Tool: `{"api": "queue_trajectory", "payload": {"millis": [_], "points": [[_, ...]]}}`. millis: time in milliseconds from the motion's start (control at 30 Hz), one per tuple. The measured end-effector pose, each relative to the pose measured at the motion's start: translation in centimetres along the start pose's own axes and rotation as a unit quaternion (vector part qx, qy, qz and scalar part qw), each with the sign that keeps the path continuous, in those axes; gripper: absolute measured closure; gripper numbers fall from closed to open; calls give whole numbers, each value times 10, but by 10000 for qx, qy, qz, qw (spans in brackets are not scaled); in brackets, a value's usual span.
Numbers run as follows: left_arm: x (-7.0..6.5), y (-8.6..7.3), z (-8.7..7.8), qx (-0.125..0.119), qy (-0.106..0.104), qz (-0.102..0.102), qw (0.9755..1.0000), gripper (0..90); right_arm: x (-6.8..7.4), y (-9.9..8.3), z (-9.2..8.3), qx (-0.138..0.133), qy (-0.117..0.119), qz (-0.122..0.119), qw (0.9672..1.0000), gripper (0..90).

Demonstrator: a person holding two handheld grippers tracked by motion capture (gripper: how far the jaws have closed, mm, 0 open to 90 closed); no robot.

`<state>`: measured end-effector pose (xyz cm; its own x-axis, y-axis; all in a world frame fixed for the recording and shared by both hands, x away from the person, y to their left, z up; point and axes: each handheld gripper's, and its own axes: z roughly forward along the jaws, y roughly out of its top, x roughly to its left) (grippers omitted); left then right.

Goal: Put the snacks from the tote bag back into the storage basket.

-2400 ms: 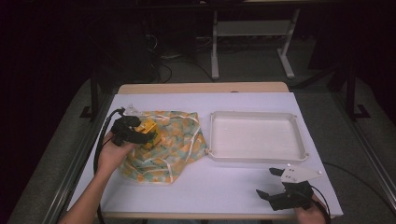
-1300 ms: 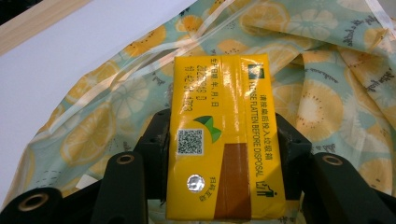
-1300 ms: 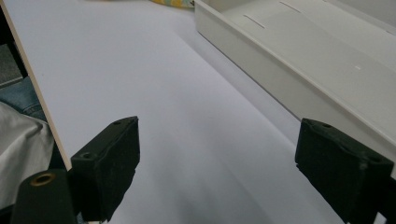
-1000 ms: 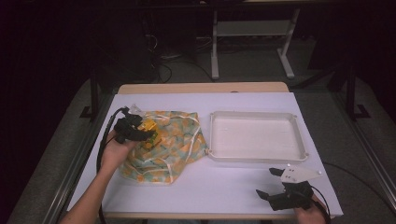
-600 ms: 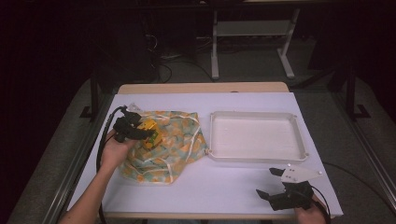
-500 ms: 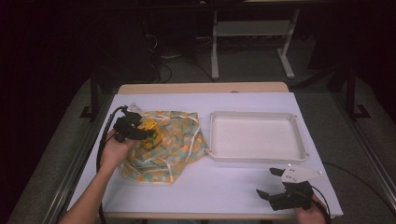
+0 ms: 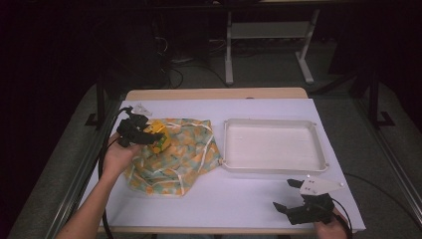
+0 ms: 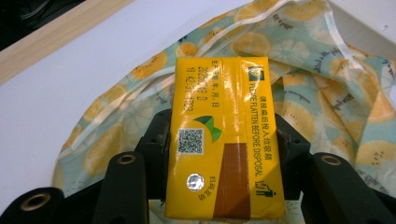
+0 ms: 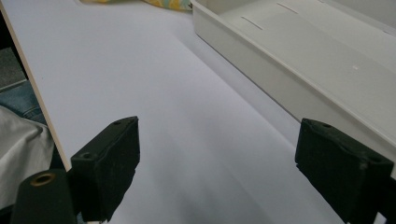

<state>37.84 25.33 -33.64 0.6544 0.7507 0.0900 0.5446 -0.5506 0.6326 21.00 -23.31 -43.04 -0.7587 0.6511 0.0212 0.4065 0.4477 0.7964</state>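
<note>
The left gripper [image 7: 149, 138] is clamped on a yellow carton [image 8: 225, 135], its two black jaws pressing the carton's long sides; in the left gripper view the printed face with its square code is turned toward the camera. In the high view the carton [image 7: 160, 140] sits at about ten o'clock on the table [image 7: 239, 204], over the upper left part of a fruit-patterned cloth bag [image 7: 174, 154]; whether it is lifted clear of the fabric or resting on it cannot be judged from these angles. The pickup thus appears done. What is left, most likely, is the carry to the white tray [image 7: 274, 165], which lies at about two o'clock, just beside the bag's right edge, with nothing in it. The right gripper [image 7: 294, 195] waits at about five o'clock near the table's front edge, jaws wide apart and holding nothing, the tray's wall [image 9: 261, 70] just ahead of it.
</note>
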Motion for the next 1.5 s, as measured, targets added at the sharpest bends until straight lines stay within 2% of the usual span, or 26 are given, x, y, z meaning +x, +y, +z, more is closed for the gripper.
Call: {"api": "queue_trajectory", "payload": {"millis": [333,1133,1433,1500], "points": [[2,6,-10,-39,-36,81,10000,502,0,0,0,-26,4,28,10000,134],[-1,17,-23,-100,-53,240,9996,502,0,0,-1,-45,6,33,10000,135],[-4,23,-28,-102,-82,433,9990,502,0,0,-1,-50,12,36,10000,134],[-5,26,-31,-82,-109,539,9985,502,0,0,-1,-53,9,33,10000,135]]}}
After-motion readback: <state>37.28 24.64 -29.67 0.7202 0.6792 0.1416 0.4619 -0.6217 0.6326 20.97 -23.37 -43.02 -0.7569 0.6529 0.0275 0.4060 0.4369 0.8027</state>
